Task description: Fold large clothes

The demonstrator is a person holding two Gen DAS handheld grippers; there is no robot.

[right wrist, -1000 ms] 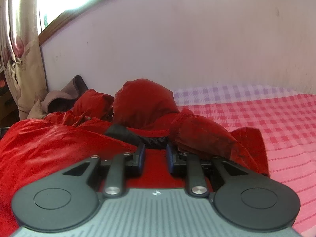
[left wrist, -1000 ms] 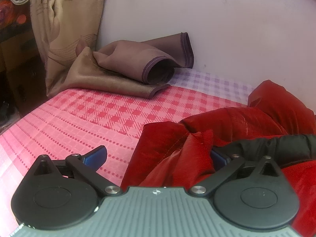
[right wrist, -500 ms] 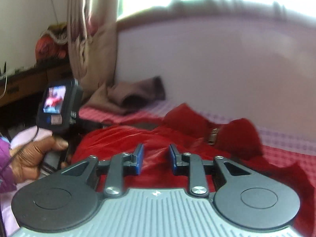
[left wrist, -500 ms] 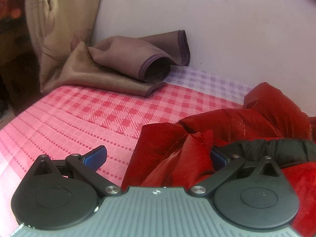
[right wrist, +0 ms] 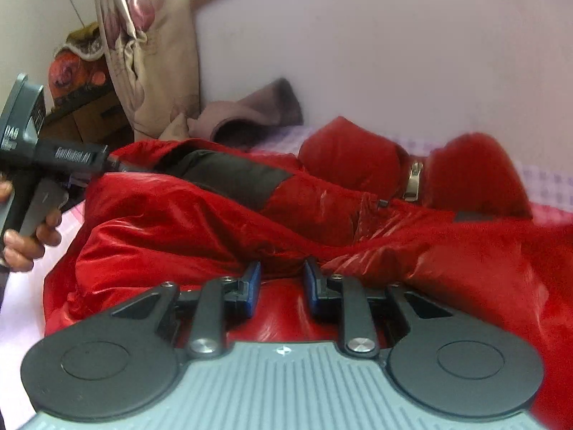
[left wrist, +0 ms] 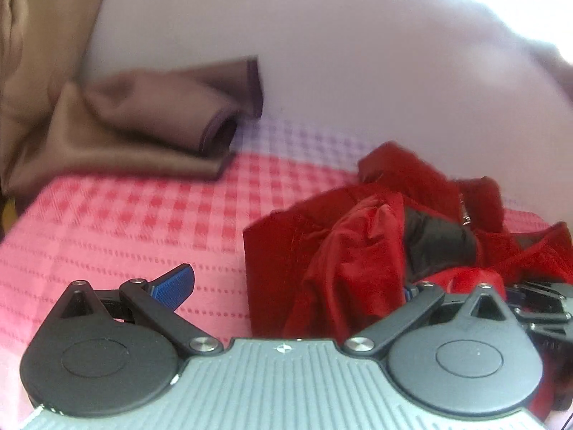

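Observation:
A red puffer jacket with black panels and a metal zipper lies crumpled on the pink checked bed; it also shows in the left wrist view. My left gripper is open wide, its blue left pad bare over the sheet, its right finger hidden in the jacket's folds. My right gripper has its jaws narrowly apart with red jacket fabric between the pads, low at the jacket's near edge. The left gripper's handle and a hand show in the right wrist view.
A folded brown cloth lies at the back left of the bed against the white wall. A patterned curtain hangs at the left, with shelves and boxes beyond it.
The right gripper has swung left and now looks across the jacket toward the left gripper. The left gripper has lifted and tilted; the jacket bunched up more to its right.

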